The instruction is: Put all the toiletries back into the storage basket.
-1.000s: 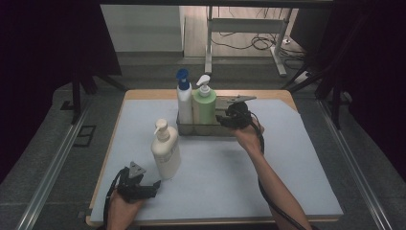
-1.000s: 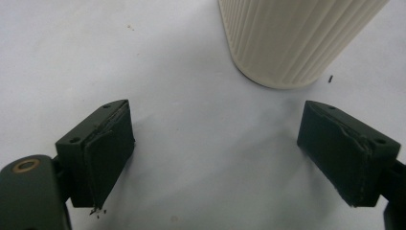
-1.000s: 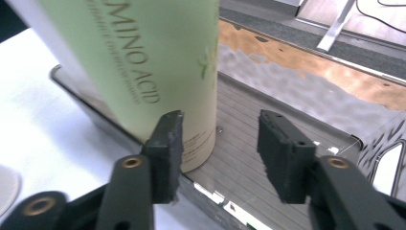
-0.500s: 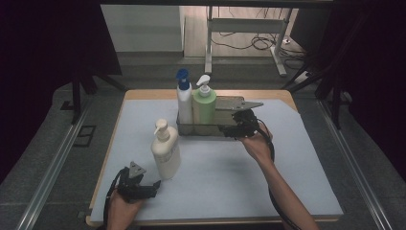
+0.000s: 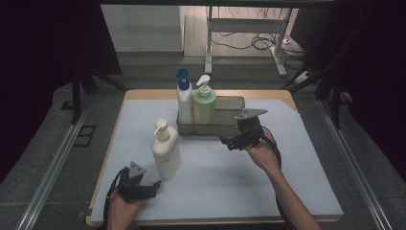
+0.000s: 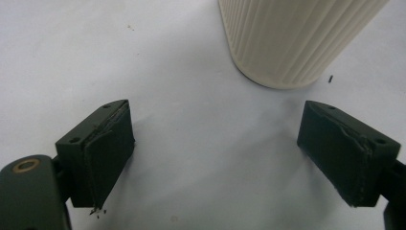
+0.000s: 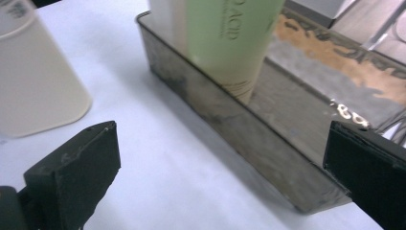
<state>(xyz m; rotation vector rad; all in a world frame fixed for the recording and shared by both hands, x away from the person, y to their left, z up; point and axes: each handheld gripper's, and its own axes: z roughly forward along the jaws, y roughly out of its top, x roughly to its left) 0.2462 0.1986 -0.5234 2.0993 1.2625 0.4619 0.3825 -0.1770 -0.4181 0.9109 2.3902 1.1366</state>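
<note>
A metal tray [image 5: 231, 101] at the back of the table holds a white bottle with a blue cap [image 5: 184, 98] and a green pump bottle [image 5: 204, 106], both upright. A cream pump bottle [image 5: 165, 152] stands alone on the mat, left of centre. My right gripper [image 5: 226, 141] hovers just in front of the tray's near wall [image 7: 230, 120]. Its jaws have just been opening and now stand wide, nothing between them [image 7: 225, 158]. The green bottle [image 7: 230, 43] rises ahead of it. My left gripper [image 5: 154, 185] rests open at the front left, with the cream bottle's base [image 6: 287, 38] just ahead [image 6: 215, 143].
A pale blue mat [image 5: 215, 182] covers the wooden table, with bare room at its centre and right. The right half of the tray is free. Dark floor, metal rails and a desk frame [image 5: 244, 28] lie beyond the table edges.
The right gripper drew back from the tray toward the near side and its jaws spread wide. The left hand and all three bottles stayed put.
</note>
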